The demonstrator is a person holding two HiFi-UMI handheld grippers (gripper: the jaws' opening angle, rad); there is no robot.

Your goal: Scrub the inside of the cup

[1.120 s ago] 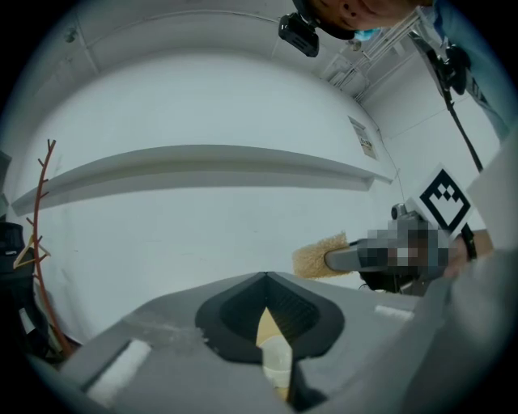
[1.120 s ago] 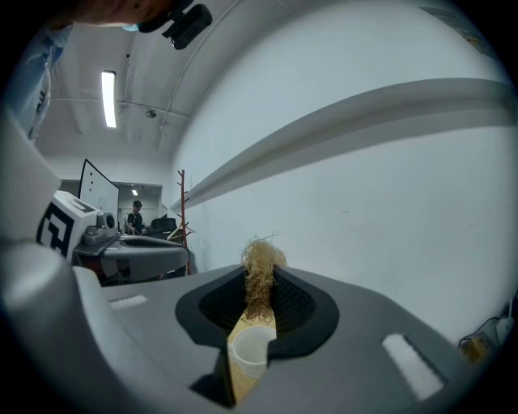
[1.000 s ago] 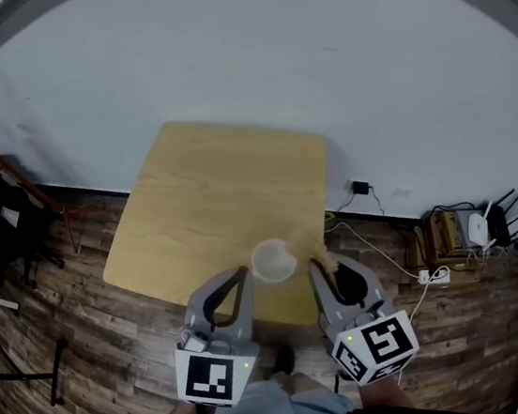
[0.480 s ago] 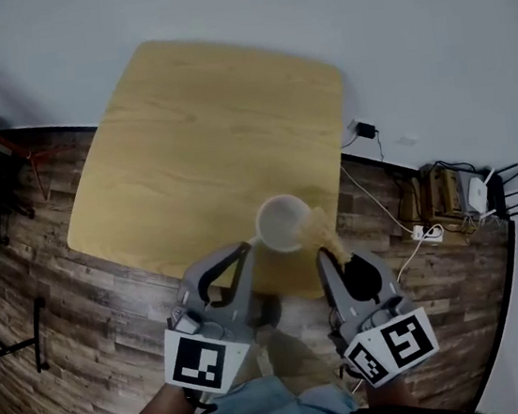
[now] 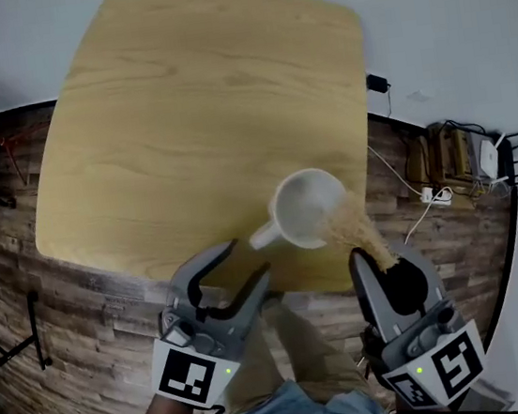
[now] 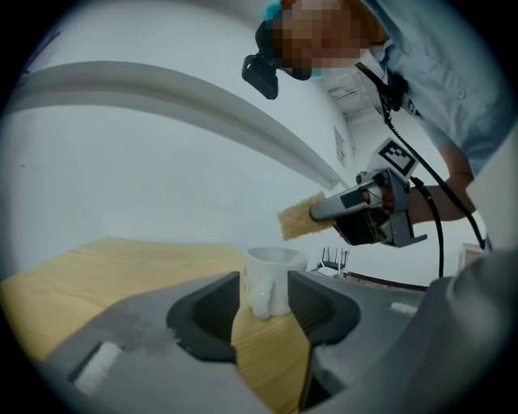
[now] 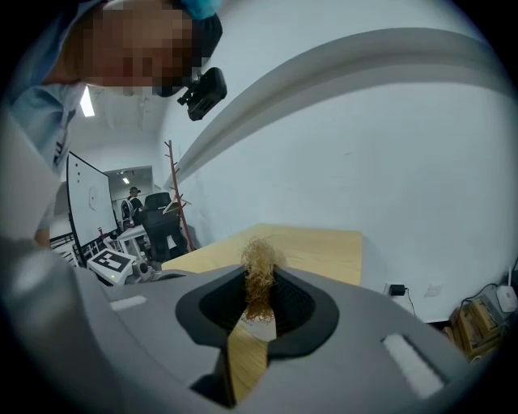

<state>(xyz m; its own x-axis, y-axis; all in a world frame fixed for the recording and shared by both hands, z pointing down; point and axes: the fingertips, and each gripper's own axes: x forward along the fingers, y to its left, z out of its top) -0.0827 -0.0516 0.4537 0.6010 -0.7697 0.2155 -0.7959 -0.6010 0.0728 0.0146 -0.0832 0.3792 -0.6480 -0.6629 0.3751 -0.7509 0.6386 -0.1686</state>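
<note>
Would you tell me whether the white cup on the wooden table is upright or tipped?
Upright: the white handled cup rests on its base, mouth facing up.

This looked like an office or plain test room, not a home: a whiteboard, a black swivel chair and a coat stand stood at the far side, with a person beside them. A bare light-wood table stood against a blank white wall on plank flooring. A router and power strip lay beyond the tabletop's right edge.
</note>
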